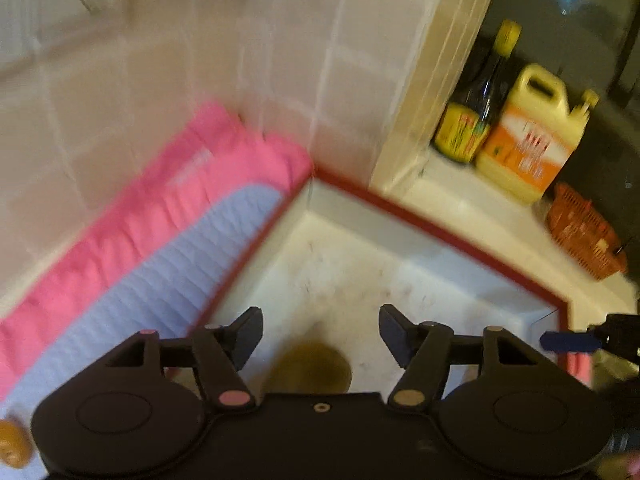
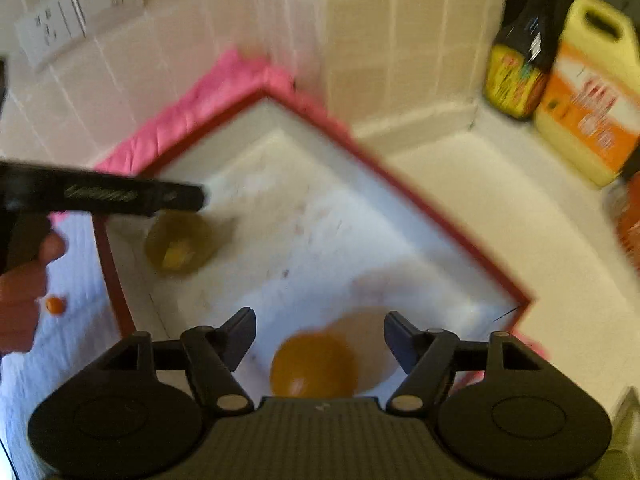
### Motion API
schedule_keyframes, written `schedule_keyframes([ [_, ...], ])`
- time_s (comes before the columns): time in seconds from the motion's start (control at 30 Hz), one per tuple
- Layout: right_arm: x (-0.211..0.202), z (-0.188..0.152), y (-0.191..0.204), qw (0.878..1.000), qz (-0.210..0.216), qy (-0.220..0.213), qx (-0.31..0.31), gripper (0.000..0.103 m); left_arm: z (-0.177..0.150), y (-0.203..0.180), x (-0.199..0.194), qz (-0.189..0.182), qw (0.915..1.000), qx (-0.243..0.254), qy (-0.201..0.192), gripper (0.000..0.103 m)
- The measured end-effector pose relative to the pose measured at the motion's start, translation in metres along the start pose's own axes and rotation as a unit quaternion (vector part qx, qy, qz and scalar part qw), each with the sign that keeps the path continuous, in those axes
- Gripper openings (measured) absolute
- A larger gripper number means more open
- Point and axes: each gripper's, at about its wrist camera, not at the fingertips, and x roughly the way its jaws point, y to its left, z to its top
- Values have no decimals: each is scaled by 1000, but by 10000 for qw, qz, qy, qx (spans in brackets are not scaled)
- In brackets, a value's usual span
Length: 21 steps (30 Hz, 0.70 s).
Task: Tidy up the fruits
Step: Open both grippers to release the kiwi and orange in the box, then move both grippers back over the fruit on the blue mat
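Both views are smeared by motion blur, so fine detail is hard to make out. A white tray (image 2: pixel 320 216) with a red rim is set in the corner of a tiled counter, over a pink and pale blue mat (image 1: pixel 152 248). In the right wrist view, an orange fruit (image 2: pixel 312 364) is seen on the tray floor just ahead of the right gripper (image 2: pixel 320 336), whose jaws are spread wide with nothing held between them; the lower part of the fruit is cut off by the gripper body. A second, yellowish-green fruit (image 2: pixel 178 244) is seen further left in the tray, partly covered by the dark finger of the left gripper (image 2: pixel 132 196), which is cut off at the frame edge along with the hand (image 2: pixel 20 288) holding it. In the left wrist view, the left gripper (image 1: pixel 320 336) is likewise shown wide apart and empty, with that greenish fruit (image 1: pixel 312 368) half hidden below it. A small orange fruit (image 1: pixel 14 446) is glimpsed on the mat at the lower left edge, only partly in frame. A dark sauce bottle (image 1: pixel 476 108), a yellow jug (image 1: pixel 528 136) and an orange basket (image 1: pixel 584 232) are stood on the ledge beyond; their labels cannot be read.
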Motion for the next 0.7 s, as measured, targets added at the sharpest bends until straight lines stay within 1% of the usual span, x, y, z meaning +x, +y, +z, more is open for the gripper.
schedule_keyframes([
  [0.07,-23,5,0,9996,-12,-284,83,83,0,4,-32,8,9997,-21,-262,78],
  [0.2,-70,16,10,9961,23,-876,61,86,-7,19,-108,238,9961,-11,-855,78],
  [0.3,-102,27,30,9915,146,-1290,-108,90,-19,37,-167,527,9907,-124,-1248,78],
  [0.37,-114,37,44,9877,286,-1514,-271,93,-29,52,-205,836,9850,-251,-1488,79],
  [0.47,-132,44,79,9806,575,-1780,-584,95,-54,76,-262,1307,9734,-574,-1791,79],
  [0.53,-138,47,105,9760,803,-1855,-808,96,-75,92,-298,1660,9635,-805,-1938,80],
  [0.6,-139,48,130,9721,992,-1873,-1004,96,-99,105,-328,2038,9531,-1009,-1996,80],
  [0.67,-137,46,158,9683,1188,-1826,-1223,96,-119,117,-352,2319,9441,-1178,-2024,80],
  [0.7,-135,46,169,9669,1251,-1796,-1309,96,-132,123,-363,2491,9382,-1291,-2025,80],
])
